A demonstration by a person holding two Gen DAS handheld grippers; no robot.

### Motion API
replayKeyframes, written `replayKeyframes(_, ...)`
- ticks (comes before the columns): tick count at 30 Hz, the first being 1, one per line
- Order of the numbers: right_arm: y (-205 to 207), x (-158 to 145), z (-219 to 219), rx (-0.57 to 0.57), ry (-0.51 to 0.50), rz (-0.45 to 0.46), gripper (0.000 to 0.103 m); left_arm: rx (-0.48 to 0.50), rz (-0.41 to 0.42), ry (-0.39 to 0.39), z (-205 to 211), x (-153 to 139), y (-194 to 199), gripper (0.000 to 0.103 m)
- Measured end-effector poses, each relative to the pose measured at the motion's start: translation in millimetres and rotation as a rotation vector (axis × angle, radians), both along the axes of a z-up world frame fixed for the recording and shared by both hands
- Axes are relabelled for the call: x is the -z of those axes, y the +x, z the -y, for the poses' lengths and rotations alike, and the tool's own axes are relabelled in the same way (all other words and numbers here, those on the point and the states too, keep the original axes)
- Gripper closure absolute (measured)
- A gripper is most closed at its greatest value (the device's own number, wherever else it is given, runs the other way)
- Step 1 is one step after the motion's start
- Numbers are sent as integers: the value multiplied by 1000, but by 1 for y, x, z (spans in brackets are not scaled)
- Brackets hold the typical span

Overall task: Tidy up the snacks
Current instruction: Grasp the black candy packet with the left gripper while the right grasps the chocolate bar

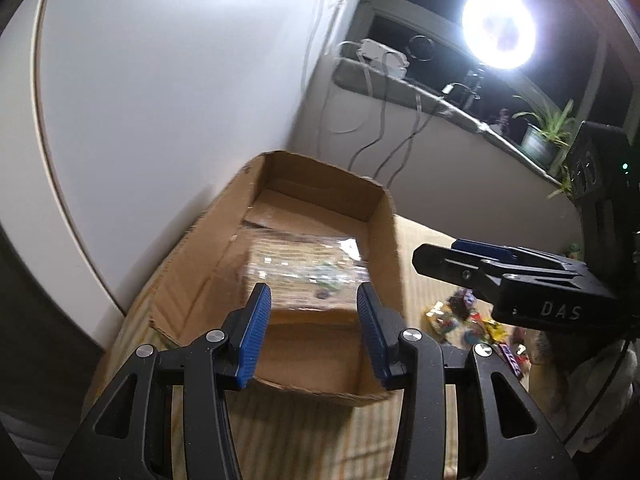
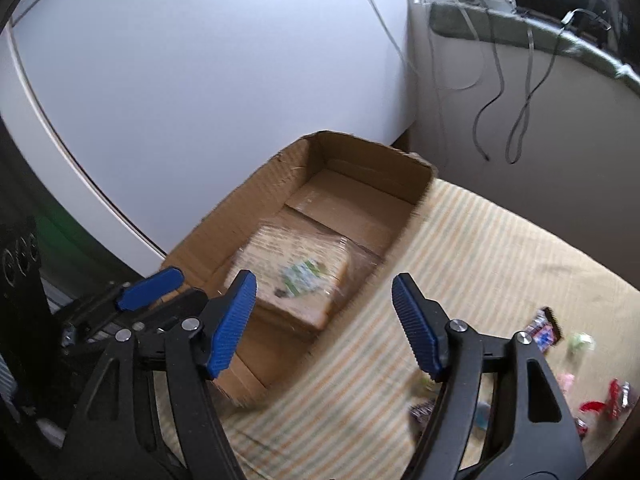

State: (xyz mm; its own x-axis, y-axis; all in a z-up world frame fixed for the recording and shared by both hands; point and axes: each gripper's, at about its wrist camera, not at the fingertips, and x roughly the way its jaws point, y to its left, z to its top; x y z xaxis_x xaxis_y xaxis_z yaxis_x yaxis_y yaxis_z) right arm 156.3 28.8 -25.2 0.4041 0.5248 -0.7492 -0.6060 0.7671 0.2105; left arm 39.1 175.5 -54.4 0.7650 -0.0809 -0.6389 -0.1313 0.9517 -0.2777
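An open cardboard box [image 1: 384, 216] stands on a striped cloth; it also shows in the right wrist view [image 2: 416, 184]. A clear-wrapped pack of sandwich bread [image 1: 304, 264] lies inside it, seen too in the right wrist view [image 2: 292, 276]. My left gripper [image 1: 314, 316] is open and empty, just above the box's near end, with the pack beyond its fingertips. My right gripper [image 2: 324, 308] is open and empty over the box's right wall; it also appears in the left wrist view [image 1: 460, 258]. Several small wrapped snacks [image 1: 472, 320] lie loose on the cloth to the right of the box [image 2: 544, 332].
A white panel [image 1: 180, 80] stands right behind the box on the left. A ledge with a power strip [image 1: 384, 58], hanging cables [image 2: 496, 92] and a potted plant [image 1: 544, 136] runs along the back. A bright ring lamp [image 1: 498, 26] glares at top right.
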Motion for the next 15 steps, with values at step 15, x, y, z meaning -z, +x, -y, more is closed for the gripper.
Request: replayKeyframes(15,-38,1,160,282,-68,61,30,169,-17,-12,99,12,0,61)
